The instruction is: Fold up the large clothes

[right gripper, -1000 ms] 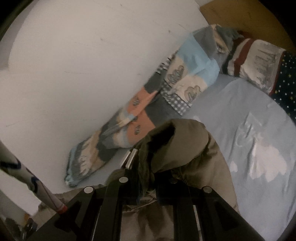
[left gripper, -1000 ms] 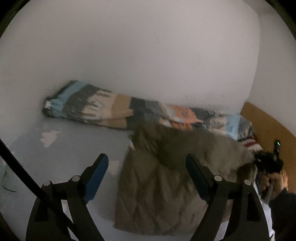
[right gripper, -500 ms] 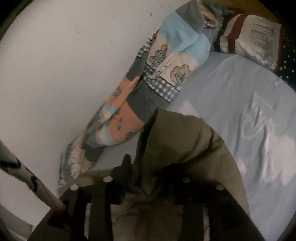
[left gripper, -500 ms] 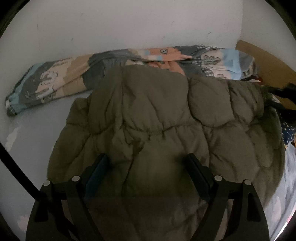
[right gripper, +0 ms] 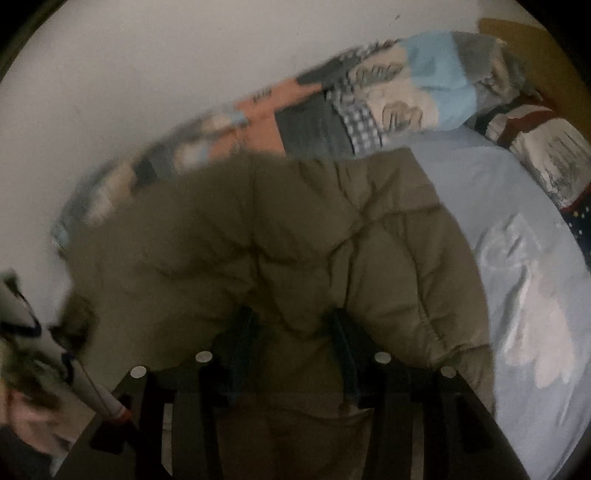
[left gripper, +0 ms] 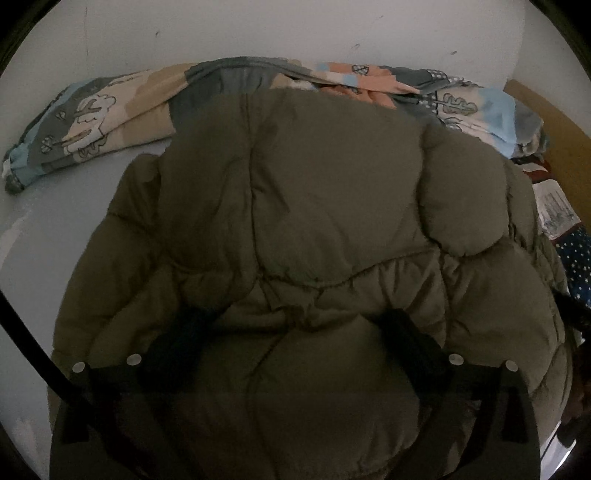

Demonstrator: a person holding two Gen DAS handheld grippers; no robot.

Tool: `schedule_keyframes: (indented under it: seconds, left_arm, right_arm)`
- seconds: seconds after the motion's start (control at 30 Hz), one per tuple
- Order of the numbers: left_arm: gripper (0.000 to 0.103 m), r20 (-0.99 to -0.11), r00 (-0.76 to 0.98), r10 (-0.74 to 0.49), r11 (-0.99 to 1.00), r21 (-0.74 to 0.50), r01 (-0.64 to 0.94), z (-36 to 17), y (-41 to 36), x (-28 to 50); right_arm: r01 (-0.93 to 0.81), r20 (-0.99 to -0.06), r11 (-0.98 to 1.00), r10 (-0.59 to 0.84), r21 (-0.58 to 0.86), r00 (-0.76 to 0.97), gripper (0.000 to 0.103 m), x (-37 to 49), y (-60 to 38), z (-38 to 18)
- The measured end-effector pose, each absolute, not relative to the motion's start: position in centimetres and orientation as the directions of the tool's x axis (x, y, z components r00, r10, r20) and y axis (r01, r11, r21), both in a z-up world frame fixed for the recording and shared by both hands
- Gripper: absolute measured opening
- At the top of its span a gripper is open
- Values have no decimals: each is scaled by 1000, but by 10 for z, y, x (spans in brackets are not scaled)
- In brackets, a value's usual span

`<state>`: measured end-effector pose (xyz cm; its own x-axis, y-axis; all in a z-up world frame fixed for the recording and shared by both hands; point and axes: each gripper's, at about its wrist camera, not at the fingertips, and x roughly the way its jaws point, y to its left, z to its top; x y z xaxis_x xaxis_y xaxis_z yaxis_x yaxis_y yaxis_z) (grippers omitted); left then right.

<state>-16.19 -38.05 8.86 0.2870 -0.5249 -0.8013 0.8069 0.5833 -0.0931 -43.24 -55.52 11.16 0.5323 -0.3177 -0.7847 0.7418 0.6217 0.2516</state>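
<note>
Left wrist view: olive puffer jacket (left gripper: 314, 236) spread on the light blue bed sheet (left gripper: 55, 221), no containers visible.
Left gripper (left gripper: 295, 328) fingers stand wide and opening, jacket fabric bulging between them, unpinched. Right gripper (right gripper: 291, 332) jaws half apart, opening too, padding between them; picture blurred. Patchwork quilt (left gripper: 110, 114) lies along the far wall (left gripper: 258, 29); patterned pillow (right gripper: 546, 147) at far right.

Home bedroom: bed with light blue sheet (right gripper: 517, 206), patchwork quilt (left gripper: 122, 110) rolled against white wall (left gripper: 295, 29), pillows (right gripper: 546, 147) by wooden headboard (left gripper: 546, 110).
</note>
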Motion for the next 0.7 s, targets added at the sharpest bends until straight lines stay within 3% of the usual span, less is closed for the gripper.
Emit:
schedule_keyframes:
  seconds: [0.23,0.37,0.5,0.7]
  left_arm:
    - [103,-820,332,-466,623,-38,781,79,-395,-163]
    - [102,-805,304,-510,647,-125,752,109,-356,-179]
    - [102,-751,327,-574,643,-166,748,145,-302,-216]
    - [102,-741,351,-572,678,-187,711,165,-243,-269]
  right_arm:
    - [778,-828,588,-309,221,468,47,-419,-575,76]
    - [804,-843,556,-313,209,436,47,-425,-570,91]
    - [771,-762,513,-301,377,573,48,-467,-537,134]
    - [742,-714,482,-290,465,637,48,-514,-458,160]
